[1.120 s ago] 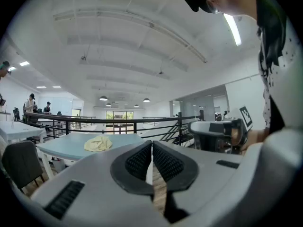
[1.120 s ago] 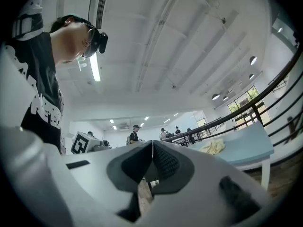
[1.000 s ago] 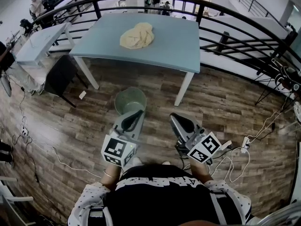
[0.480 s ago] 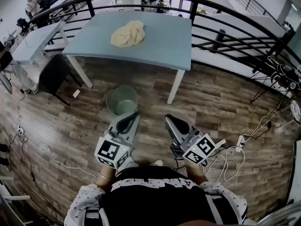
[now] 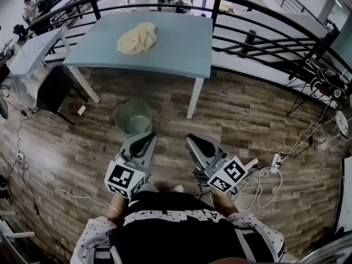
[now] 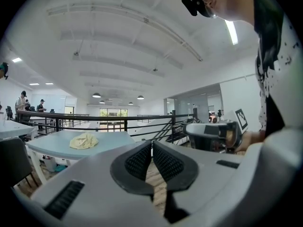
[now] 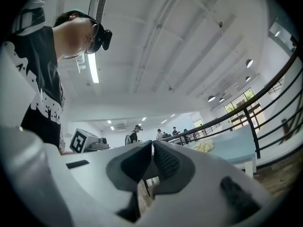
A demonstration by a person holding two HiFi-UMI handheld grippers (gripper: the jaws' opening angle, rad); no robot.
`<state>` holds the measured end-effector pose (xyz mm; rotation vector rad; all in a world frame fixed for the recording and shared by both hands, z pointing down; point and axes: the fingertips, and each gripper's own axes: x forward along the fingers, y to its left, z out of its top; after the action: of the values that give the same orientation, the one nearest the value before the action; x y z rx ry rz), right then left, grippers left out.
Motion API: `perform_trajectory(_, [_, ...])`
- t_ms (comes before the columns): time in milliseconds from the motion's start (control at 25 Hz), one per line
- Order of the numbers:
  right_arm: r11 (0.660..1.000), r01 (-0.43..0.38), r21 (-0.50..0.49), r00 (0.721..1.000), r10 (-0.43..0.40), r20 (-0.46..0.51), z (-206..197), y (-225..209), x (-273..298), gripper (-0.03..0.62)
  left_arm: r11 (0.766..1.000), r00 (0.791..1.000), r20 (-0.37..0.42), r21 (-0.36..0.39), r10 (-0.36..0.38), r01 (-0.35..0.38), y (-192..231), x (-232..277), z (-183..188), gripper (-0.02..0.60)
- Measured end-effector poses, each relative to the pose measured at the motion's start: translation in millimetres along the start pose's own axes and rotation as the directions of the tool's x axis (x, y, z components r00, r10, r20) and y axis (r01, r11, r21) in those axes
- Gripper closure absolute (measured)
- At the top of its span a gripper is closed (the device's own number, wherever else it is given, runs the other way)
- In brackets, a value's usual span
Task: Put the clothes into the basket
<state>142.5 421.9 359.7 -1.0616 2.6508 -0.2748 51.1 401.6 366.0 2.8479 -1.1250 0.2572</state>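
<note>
While the clothes [image 5: 137,37] lie toward the tabletop's [image 5: 181,48] left edge, the left gripper [image 5: 145,140] and right gripper [image 5: 194,142] hang clenched, empty — nothing yet within reach.

Crumpled pale-yellow clothes [image 5: 137,38] sit mid-table [image 5: 181,48], slightly toward its left edge; the round pale-green basket [image 5: 132,117] stands upright, empty, on the floor [image 5: 247,125] before the near edge.
</note>
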Motion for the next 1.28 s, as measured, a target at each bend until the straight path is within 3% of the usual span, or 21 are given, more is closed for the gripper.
perform_trajectory(320, [0.999,0.035,-0.015,0.999,-0.034,0.008,-1.1,-5.9,-9.8,0.565,1.000,1.000,-0.006,0.007,-0.016,0.016,2.2,7.6,-2.6,0.563])
perform_trajectory(600, [0.989,0.135,-0.065,0.991,-0.135,0.006,6.5,-28.8,-7.5,0.565,0.990,0.990,0.024,0.008,-0.139,0.139,8.5,49.6,1.8,0.563])
perform_trajectory(840, [0.979,0.188,-0.075,0.982,-0.188,0.010,10.2,-45.2,11.6,0.565,0.981,0.980,0.049,0.017,-0.192,0.191,33.0,76.9,10.2,0.563])
perform_trajectory(1000, [0.983,0.165,-0.085,0.986,-0.166,-0.008,11.4,-53.2,43.2,0.565,0.982,0.981,0.063,-0.001,-0.186,0.186,61.7,84.4,13.8,0.563])
perform_trajectory(1280, [0.991,0.091,-0.096,0.994,-0.096,-0.050,1.2,-60.2,112.8,0.565,0.993,0.992,0.052,0.008,-0.117,0.117,125.4,76.7,7.5,0.563])
